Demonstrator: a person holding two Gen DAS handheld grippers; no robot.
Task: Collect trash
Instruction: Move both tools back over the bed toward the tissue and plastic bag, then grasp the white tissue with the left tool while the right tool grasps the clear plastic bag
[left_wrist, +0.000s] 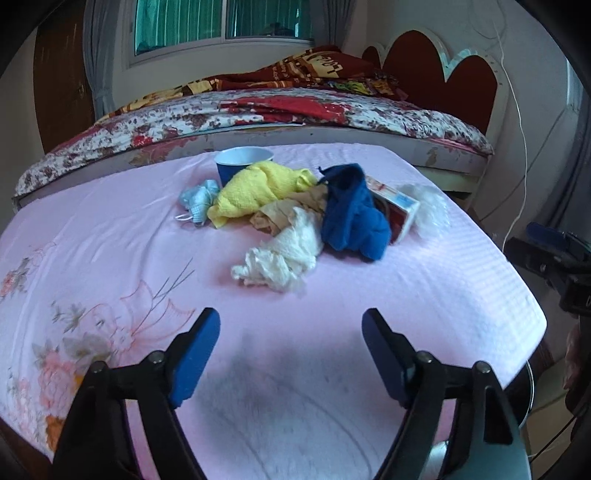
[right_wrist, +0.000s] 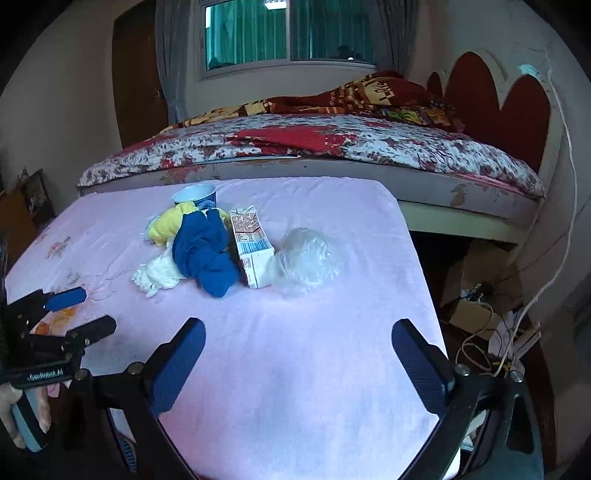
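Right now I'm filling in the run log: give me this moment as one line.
left hand-held gripper: open, empty | right hand-held gripper: open, empty | trash pile: untouched on pink cloth

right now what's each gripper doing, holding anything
Left gripper: open, holding nothing, above the pink cloth.
Right gripper: open, holding nothing, short of the trash pile.
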